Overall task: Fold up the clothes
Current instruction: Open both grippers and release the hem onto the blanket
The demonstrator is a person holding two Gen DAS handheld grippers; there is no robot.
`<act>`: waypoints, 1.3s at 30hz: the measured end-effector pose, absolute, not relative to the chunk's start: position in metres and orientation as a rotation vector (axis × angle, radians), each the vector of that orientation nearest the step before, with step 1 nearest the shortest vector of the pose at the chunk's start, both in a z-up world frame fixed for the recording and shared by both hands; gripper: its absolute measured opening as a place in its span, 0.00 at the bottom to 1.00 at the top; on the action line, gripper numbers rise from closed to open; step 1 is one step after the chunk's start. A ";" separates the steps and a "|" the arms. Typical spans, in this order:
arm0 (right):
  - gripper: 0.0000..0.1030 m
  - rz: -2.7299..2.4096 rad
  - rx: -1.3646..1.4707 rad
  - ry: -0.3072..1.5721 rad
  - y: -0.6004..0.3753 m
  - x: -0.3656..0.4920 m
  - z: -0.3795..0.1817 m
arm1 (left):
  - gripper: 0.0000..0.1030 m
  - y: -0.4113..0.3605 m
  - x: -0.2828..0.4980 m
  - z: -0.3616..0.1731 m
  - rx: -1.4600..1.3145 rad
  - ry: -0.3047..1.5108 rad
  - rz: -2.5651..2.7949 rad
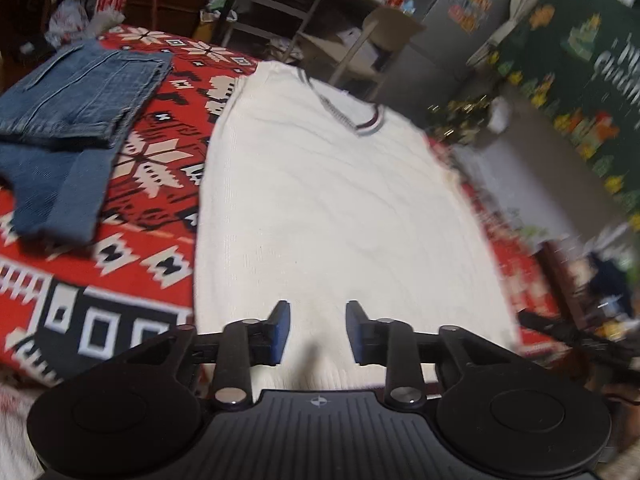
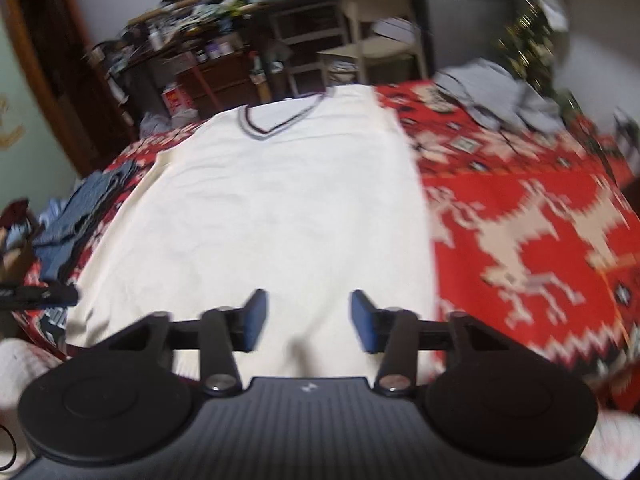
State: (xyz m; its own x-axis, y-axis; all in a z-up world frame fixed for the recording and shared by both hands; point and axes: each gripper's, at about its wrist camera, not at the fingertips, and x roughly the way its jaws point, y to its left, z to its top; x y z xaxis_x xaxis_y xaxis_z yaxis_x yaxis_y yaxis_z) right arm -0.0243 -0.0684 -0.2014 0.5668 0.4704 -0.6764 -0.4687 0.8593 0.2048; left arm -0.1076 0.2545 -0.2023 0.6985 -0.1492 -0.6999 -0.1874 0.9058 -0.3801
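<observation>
White sweater (image 1: 320,184) flat on red patterned blanket (image 1: 152,168), both grippers' jaws parted, nothing between them

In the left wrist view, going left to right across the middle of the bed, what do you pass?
Folded blue jeans → bare strip of the red patterned blanket → white V-neck sweater lying flat.

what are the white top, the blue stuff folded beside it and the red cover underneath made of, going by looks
White top: seems a soft knit, matte cream, with faint ribbing lines and a striped V-neck trim; the blur hides the stitches.
Blue folded garments: look like denim, faded, with visible seams and a rolled cuff.
Red cover: probably a woven or knitted blanket, matte; its stepped, blocky reindeer and snowflake pattern suggests so.
</observation>
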 end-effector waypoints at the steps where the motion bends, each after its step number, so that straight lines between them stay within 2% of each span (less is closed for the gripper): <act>1: 0.62 0.556 -0.032 0.781 -0.058 -0.025 -0.204 | 0.34 0.249 -0.103 -0.205 -0.417 0.806 0.037; 2: 0.63 0.554 -0.074 0.770 -0.050 -0.025 -0.208 | 0.36 0.244 -0.100 -0.208 -0.386 0.808 0.053; 4: 0.72 0.542 -0.164 0.744 -0.033 -0.028 -0.221 | 0.40 0.239 -0.098 -0.214 -0.339 0.804 0.067; 10: 0.97 0.507 -0.180 0.754 -0.026 -0.033 -0.253 | 0.68 0.220 -0.104 -0.225 -0.239 0.775 0.081; 12: 0.99 0.522 -0.204 0.744 -0.024 -0.038 -0.257 | 0.86 0.212 -0.104 -0.225 -0.212 0.780 0.073; 14: 0.99 0.522 -0.215 0.739 -0.022 -0.041 -0.258 | 0.94 0.204 -0.102 -0.227 -0.190 0.793 0.069; 18: 0.99 0.503 -0.199 0.742 -0.022 -0.040 -0.257 | 1.00 0.197 -0.094 -0.229 -0.160 0.820 0.106; 24: 0.99 0.458 -0.182 0.727 -0.021 -0.045 -0.258 | 1.00 0.190 -0.093 -0.230 -0.127 0.831 0.124; 30: 0.99 0.457 -0.187 0.816 -0.019 -0.038 -0.252 | 1.00 0.189 -0.084 -0.228 -0.098 0.904 0.105; 36: 0.99 0.419 -0.133 0.817 -0.022 -0.034 -0.250 | 1.00 0.191 -0.082 -0.227 -0.100 0.915 0.096; 38: 0.99 0.426 -0.127 0.842 -0.022 -0.031 -0.247 | 0.98 0.192 -0.081 -0.225 -0.109 0.924 0.115; 39: 0.99 0.434 -0.119 0.853 -0.023 -0.029 -0.245 | 0.93 0.192 -0.080 -0.223 -0.115 0.929 0.129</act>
State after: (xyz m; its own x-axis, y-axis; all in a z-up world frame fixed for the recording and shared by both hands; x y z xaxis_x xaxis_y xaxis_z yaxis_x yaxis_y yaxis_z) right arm -0.0292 -0.0225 -0.2446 0.5768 0.3227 -0.7504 -0.4163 0.9065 0.0698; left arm -0.0802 0.1923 -0.2229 0.5921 0.0611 -0.8036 -0.1605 0.9861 -0.0432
